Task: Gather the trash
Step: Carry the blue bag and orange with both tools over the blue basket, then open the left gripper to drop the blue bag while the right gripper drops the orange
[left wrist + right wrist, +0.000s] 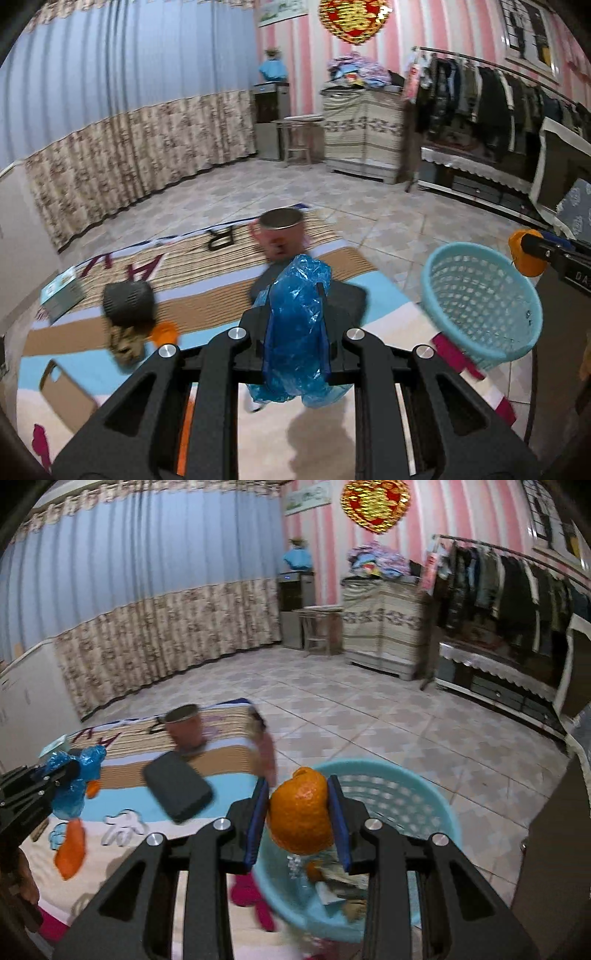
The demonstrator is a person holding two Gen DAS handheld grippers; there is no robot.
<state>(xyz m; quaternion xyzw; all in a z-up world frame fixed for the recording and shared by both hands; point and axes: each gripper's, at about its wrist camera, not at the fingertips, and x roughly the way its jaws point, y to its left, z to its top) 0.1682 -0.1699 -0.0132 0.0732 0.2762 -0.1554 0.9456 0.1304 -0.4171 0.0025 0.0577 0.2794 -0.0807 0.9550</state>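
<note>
**Peel over the basket, bag waiting**

The right gripper (298, 814) clamps an orange peel (300, 812) directly above the blue basket (441, 805) off the bed's right edge; it should part its jaws only while centred over the rim. The left gripper (295, 325), tilted forward over the bedspread (207, 306), pinches a crumpled blue plastic bag (297, 332), near the basket.

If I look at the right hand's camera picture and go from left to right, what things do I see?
Blue plastic bag in the left gripper → orange peel piece on the blanket → dark case → orange peel in the right gripper → light blue basket.
</note>
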